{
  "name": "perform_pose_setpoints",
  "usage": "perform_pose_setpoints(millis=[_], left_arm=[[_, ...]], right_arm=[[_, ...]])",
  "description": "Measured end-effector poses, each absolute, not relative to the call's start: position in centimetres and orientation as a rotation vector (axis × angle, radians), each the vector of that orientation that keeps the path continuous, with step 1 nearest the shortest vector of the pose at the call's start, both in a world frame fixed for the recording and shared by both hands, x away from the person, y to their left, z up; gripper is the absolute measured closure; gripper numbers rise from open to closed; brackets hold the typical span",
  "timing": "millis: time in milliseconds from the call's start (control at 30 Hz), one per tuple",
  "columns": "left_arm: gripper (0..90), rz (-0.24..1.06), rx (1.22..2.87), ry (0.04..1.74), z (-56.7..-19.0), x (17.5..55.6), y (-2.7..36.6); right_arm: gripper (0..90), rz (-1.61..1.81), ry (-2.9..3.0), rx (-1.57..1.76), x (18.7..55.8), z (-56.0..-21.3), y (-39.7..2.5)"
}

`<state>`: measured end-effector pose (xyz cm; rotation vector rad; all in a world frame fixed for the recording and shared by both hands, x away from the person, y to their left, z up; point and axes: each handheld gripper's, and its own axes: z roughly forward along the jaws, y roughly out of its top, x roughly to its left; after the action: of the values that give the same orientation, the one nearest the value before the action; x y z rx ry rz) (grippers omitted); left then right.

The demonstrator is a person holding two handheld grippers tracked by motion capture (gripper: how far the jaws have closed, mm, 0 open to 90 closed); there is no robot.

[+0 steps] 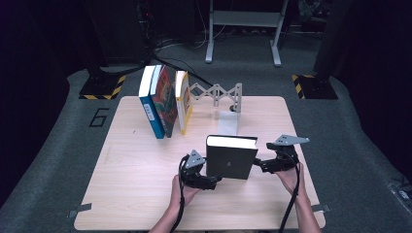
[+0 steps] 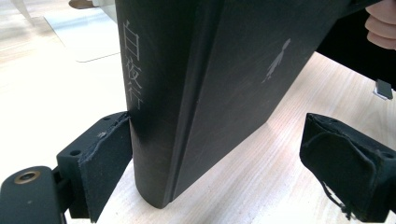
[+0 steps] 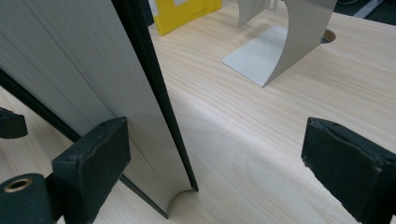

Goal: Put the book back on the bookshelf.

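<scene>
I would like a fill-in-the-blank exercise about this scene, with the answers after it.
1. The black book stands ____ on the table.
2. The left gripper and the right gripper both have their jaws ____.
3. Near the back edge, ____ books lean together: the blue book, the red-covered book and the yellow book.

Answers: upright; open; three

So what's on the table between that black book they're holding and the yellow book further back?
In the high view, nothing: bare wood between the black book and the yellow book. The metal bookend stands off to the right.
</scene>
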<state>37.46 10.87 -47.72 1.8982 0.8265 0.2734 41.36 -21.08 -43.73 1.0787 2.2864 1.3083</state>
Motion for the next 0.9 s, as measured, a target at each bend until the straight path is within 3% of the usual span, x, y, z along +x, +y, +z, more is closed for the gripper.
perform_pose_setpoints(millis=[400, 633, 900], left_arm=[[9.9, 0.311, 1.872, 0.868, -47.4, 38.4, 10.8], [9.9, 0.269, 1.849, 0.891, -47.4, 39.3, 10.5], [14.6, 0.255, 1.86, 0.847, -47.3, 39.3, 10.1]], right_arm=[[7.1, 1.305, 2.231, 1.088, 40.9, -43.2, -21.1], [7.2, 1.301, 2.237, 1.101, 41.1, -43.4, -21.1], [7.6, 1.297, 2.244, 1.098, 41.3, -43.4, -20.9]])
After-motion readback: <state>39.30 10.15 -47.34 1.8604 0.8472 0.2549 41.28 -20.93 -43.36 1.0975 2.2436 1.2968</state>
